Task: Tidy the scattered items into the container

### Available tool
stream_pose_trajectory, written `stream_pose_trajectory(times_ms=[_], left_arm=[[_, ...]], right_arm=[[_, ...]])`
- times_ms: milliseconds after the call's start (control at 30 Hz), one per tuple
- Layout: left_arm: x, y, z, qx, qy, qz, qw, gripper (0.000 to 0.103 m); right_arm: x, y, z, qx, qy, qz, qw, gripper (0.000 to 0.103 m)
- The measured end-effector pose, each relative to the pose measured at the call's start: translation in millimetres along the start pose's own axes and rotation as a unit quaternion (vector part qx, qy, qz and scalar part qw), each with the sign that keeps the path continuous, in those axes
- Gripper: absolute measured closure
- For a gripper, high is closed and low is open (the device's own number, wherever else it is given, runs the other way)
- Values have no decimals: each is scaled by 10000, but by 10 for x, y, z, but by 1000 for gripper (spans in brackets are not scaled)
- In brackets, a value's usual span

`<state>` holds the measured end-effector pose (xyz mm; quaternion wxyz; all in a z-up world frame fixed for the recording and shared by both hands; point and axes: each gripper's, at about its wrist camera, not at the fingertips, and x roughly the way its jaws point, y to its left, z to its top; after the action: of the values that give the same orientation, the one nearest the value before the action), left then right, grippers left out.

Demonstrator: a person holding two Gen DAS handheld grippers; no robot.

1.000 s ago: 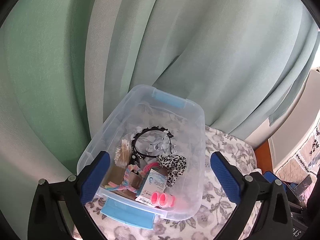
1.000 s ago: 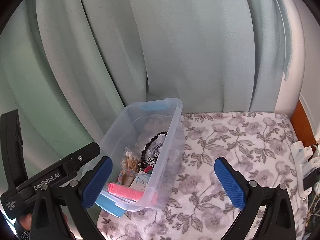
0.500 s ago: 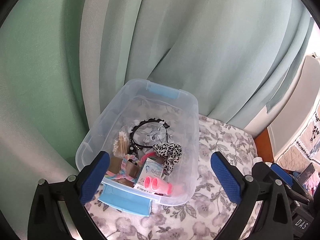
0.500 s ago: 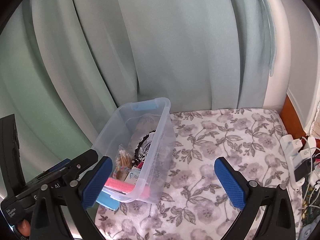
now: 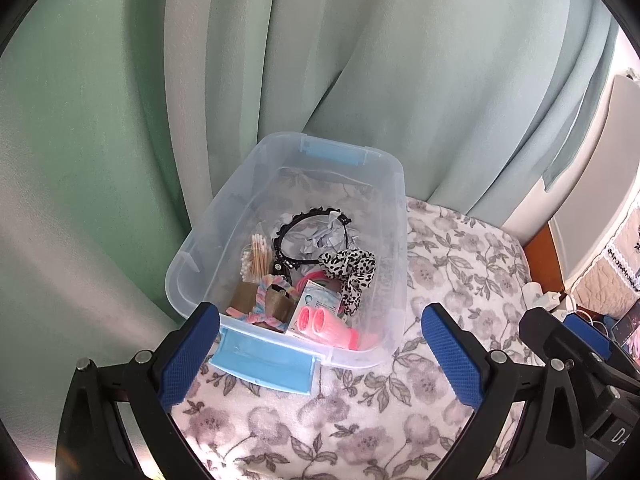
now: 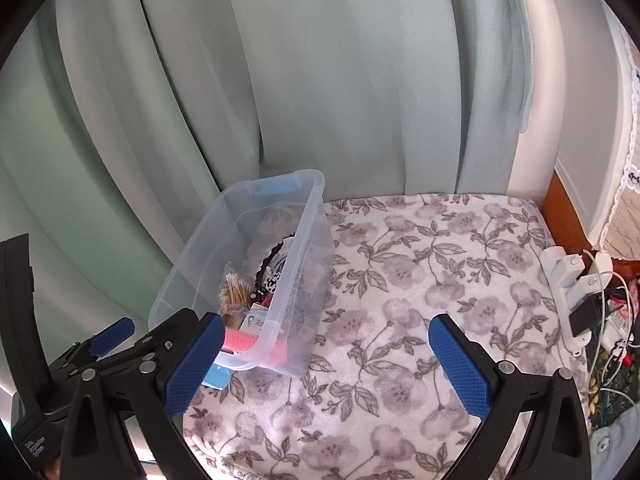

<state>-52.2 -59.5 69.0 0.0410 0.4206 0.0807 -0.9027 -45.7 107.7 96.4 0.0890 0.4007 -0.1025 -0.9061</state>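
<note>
A clear plastic container (image 5: 394, 208) (image 6: 312, 236) with blue latches stands at the left side of a floral blanket (image 5: 452, 264) (image 6: 432, 264). Inside lie pink hair rollers (image 5: 324, 326) (image 6: 240, 342), a leopard-print scrunchie (image 5: 352, 268), a black headband (image 5: 296, 228), cotton swabs (image 5: 258, 254) (image 6: 234, 284), a small box (image 5: 316, 304) and a pastel braided tie (image 5: 260, 304). My left gripper (image 5: 320, 356) hangs open just in front of the container, nothing between its fingers. My right gripper (image 6: 326, 362) is open over the blanket, right of the container's near corner.
Pale green curtains (image 5: 360, 60) (image 6: 320, 60) hang close behind the container and blanket. A white power strip with plugs and cables (image 6: 576, 296) lies at the blanket's right edge, beside a wooden edge (image 6: 560, 216). The left gripper's body (image 6: 100, 360) shows low left in the right wrist view.
Both grippers have drawn back and tilted down from the container, so more blanket shows in front of it. Both stayed open and empty; the container's contents have not moved.
</note>
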Motion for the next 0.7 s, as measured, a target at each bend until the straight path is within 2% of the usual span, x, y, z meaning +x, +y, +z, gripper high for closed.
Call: stream_pose_trajectory(times_ms=[367,567,700], left_arm=[[-122,-58,-97,37,69,58,10000,2],[-166,-96,-188,120,109,236,9996,2],[-195,-127,-231,136,149,181,9996,2]], right_arm=[[-111,-28,-30,34,201,-55,9998,0],[-100,-59,-80,81,397,-40,9992,0],[-130,-76,-109,82,416,-102,9990,0]])
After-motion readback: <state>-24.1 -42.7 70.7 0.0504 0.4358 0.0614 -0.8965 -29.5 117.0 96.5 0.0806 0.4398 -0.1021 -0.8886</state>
